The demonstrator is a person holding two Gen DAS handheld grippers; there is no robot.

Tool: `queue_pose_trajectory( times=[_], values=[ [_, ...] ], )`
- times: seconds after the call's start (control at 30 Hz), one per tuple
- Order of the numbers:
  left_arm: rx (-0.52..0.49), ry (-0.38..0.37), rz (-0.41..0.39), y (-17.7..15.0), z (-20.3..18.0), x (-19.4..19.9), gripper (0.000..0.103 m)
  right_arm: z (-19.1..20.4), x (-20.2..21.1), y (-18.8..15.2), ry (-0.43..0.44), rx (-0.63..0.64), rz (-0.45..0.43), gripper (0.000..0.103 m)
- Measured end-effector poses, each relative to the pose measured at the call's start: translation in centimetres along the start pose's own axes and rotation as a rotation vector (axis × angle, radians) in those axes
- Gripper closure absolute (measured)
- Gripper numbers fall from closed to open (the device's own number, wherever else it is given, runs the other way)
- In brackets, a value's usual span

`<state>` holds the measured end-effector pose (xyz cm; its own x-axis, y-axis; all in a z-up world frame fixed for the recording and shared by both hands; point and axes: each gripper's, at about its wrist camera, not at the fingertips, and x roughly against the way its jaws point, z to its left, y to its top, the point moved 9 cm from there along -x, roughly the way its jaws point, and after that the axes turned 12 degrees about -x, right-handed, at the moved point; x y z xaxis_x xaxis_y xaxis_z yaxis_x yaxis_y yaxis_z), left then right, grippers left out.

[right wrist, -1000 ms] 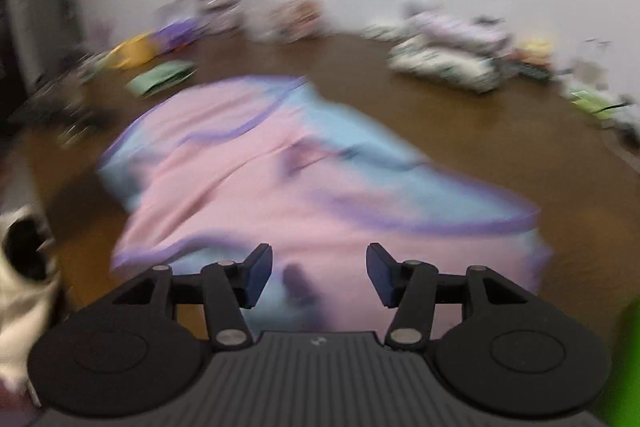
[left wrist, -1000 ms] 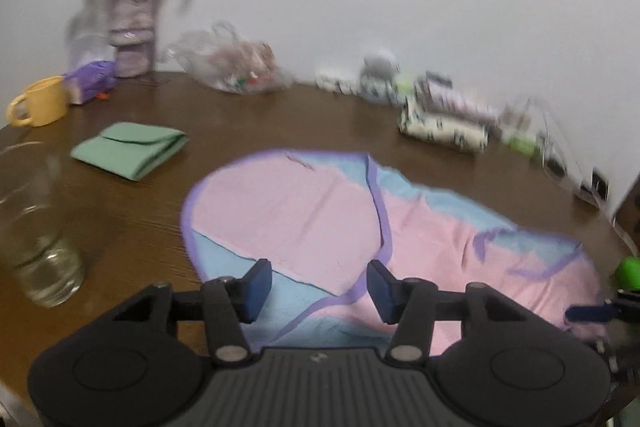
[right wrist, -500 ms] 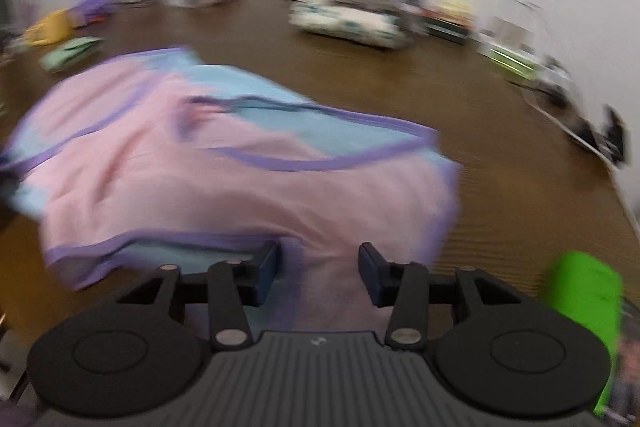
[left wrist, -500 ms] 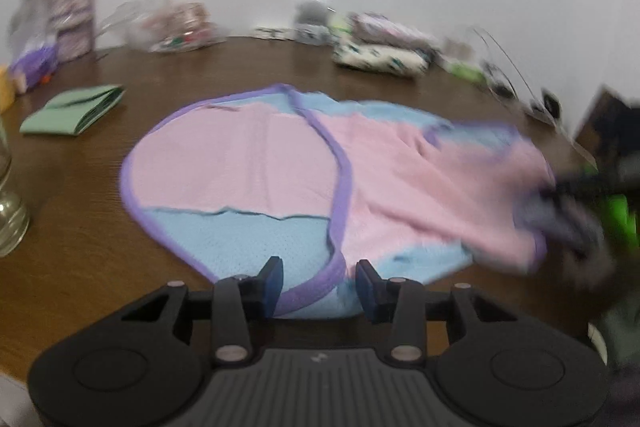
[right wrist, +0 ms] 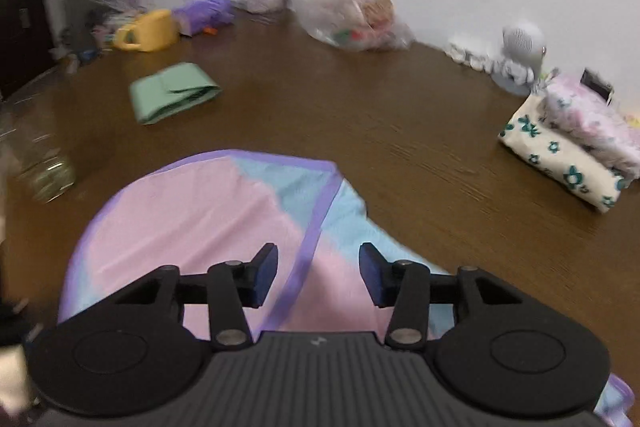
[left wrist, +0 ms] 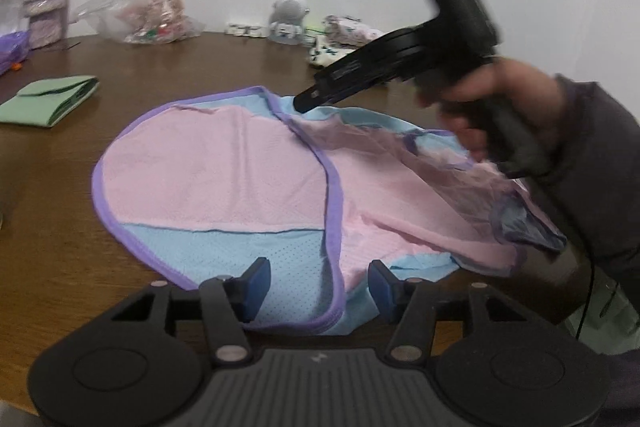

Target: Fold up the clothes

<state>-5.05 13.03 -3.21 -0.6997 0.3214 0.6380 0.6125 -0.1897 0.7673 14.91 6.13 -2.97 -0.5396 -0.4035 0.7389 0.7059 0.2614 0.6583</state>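
Nearest the left wrist camera, the left gripper (left wrist: 318,285) is seen with its blue-padded fingers (left wrist: 256,283) spread apart over the near hem of the pink and blue garment (left wrist: 224,171), nothing being clasped between them. The garment is spread on the brown wooden table (left wrist: 64,255), its purple-trimmed edge (left wrist: 334,211) running up between the fingers; the right side of the cloth is blurred and appears lifted off the table. Above that side, the right gripper (left wrist: 304,101) is held in the person's right hand (left wrist: 500,99), its tip just over the far edge of the cloth; whether cloth is touched there cannot be told. In the right wrist view its fingers (right wrist: 264,273) are likewise parted, with pink fabric and the purple trim lying below the gap and nothing pinched. Further off, a folded green cloth (right wrist: 174,93) is laid apart from the garment, and a glass (right wrist: 42,163) is seen at the left. Beyond, folded floral fabrics (right wrist: 572,143), a yellow mug (right wrist: 146,31), a clear plastic bag (right wrist: 352,21) and a vase of flowers (left wrist: 44,3) are ranged near the white wall.
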Motion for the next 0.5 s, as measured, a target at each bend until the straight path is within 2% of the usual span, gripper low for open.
queue_pose_trajectory(
  times=[0.07, 0.1, 0.13, 0.17, 0.27, 0.4, 0.43, 0.5],
  values=[
    [0.007, 0.001, -0.009, -0.1, -0.1, 0.0, 0.05, -0.1, -1.8, 0.3, -0.017, -0.017, 0.019, 0.062],
    [0.008, -0.001, -0.014, -0.2, -0.1, 0.1, 0.05, -0.1, -2.3, 0.1, -0.025, -0.013, 0.027, 0.072],
    [0.003, -0.002, -0.015, -0.2, -0.1, 0.1, 0.05, -0.1, -2.8, 0.0, -0.036, -0.007, 0.035, 0.092],
    [-0.007, 0.0, -0.011, -0.2, -0.2, 0.1, 0.05, -0.5, -3.2, 0.2, -0.05, -0.01, 0.03, 0.097],
    [-0.053, 0.013, 0.011, -0.1, -0.8, 0.0, 0.05, -1.9, -3.6, 1.0, -0.074, -0.03, 0.003, 0.097],
    [-0.072, 0.022, 0.019, -0.2, -0.9, 0.0, 0.05, -3.0, -0.2, 1.0, -0.018, -0.086, -0.035, 0.084],
    [-0.058, 0.018, 0.018, -0.3, -0.7, 0.1, 0.05, -3.3, 0.6, 1.0, -0.003, -0.1, -0.045, 0.072],
    [-0.023, 0.002, 0.009, -0.3, -0.2, 0.5, 0.05, -3.8, 3.7, -0.1, 0.042, -0.125, -0.069, 0.055]
  ],
)
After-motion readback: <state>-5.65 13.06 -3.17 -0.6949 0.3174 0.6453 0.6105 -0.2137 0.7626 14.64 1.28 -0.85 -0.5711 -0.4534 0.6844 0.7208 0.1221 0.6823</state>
